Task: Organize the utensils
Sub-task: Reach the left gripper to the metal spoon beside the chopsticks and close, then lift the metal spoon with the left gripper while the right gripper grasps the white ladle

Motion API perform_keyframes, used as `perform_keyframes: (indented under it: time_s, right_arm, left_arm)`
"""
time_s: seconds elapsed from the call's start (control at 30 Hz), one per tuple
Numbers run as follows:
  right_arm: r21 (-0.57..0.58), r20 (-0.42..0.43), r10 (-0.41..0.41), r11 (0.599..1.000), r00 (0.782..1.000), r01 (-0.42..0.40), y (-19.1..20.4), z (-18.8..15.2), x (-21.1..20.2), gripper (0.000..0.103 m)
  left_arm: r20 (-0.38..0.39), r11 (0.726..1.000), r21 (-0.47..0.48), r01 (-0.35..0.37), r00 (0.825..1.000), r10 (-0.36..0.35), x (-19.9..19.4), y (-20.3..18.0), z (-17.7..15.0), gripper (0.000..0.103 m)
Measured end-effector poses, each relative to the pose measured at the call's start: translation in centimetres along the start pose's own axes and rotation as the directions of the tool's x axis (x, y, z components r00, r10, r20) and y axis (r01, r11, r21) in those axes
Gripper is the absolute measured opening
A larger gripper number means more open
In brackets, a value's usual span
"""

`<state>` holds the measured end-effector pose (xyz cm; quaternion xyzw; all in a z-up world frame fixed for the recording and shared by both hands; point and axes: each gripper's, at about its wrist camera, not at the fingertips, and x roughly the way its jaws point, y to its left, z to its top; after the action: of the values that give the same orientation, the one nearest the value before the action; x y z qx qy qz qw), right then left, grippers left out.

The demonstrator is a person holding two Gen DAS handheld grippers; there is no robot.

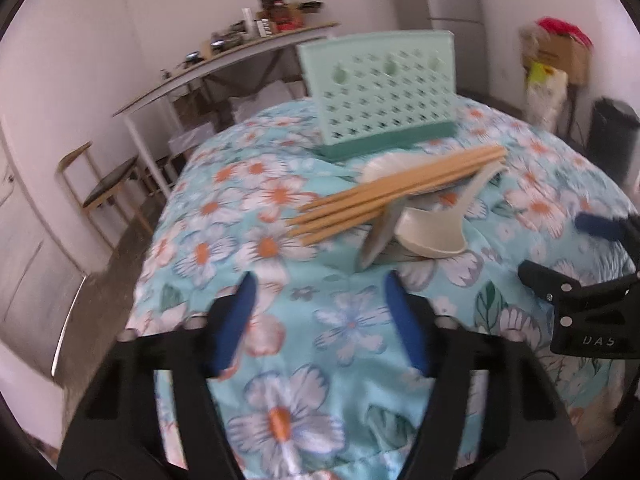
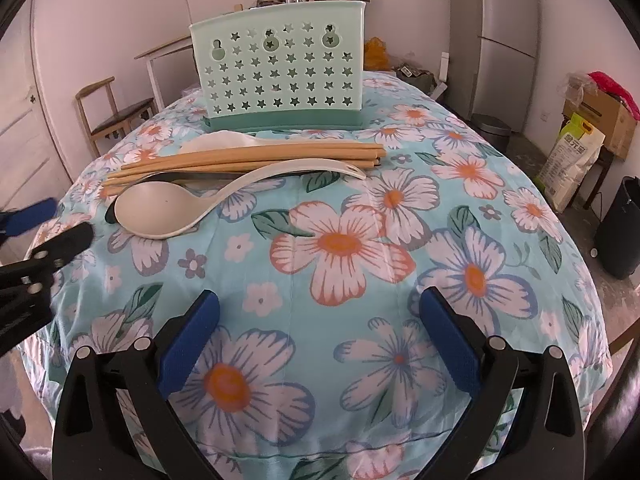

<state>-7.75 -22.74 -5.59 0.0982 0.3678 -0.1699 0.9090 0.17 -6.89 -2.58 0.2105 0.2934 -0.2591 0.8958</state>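
A mint-green utensil holder [image 2: 280, 68] [image 1: 380, 92] with star-shaped holes stands upright at the far side of the floral tablecloth [image 2: 340, 248]. In front of it lie several wooden chopsticks [image 2: 248, 156] [image 1: 392, 192] in a bundle. A white spoon [image 2: 160, 208] [image 1: 432, 232] lies on the near side of them and a second white spoon [image 2: 216, 140] on the far side. A grey metal utensil [image 1: 376, 240] pokes out beneath the chopsticks. My left gripper [image 1: 320, 280] [image 2: 48, 224] is open, short of the pile, with nothing between its fingers. My right gripper [image 2: 320, 296] [image 1: 560, 248] is open above the cloth, empty.
A wooden chair [image 2: 116, 112] and a long cluttered table [image 1: 224, 60] stand to the left beyond the cloth-covered table. A fridge [image 2: 504, 40], a round bin [image 2: 492, 132], a black bin [image 2: 624, 228] and a sack [image 2: 572, 160] stand to the right.
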Motion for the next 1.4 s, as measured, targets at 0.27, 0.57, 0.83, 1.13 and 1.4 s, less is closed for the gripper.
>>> perform_keyframes:
  time_s: [0.27,0.57,0.83,1.13,1.4]
  right_arm:
    - [-0.02,0.007,0.021,1.0,1.0,-0.021,-0.1,0.0,0.0,0.098]
    - [-0.058,0.008,0.053,0.997,0.999,-0.052,-0.3,0.2,0.4,0.098]
    - [-0.068,0.012,0.068,0.995,0.998,-0.067,-0.5,0.3,0.4,0.098]
    - [-0.071,0.012,0.068,0.995,0.998,-0.067,-0.5,0.3,0.4,0.098]
    - [-0.071,0.002,0.073,0.995,0.997,-0.073,-0.5,0.3,0.5,0.098]
  left_arm:
    - [-0.056,0.987,0.159,0.024,0.998,-0.015,2.7,-2.4,0.9,0.027]
    - [-0.031,0.993,0.119,0.01,1.0,-0.006,3.8,-2.5,1.3,0.012]
    - [-0.022,0.992,0.124,0.02,1.0,-0.018,1.9,-1.9,1.2,0.004]
    - [-0.008,0.986,-0.047,0.159,0.987,-0.16,-1.6,0.9,0.2,0.002]
    - [0.094,0.945,-0.21,0.251,0.967,-0.236,-3.2,4.0,0.5,0.002]
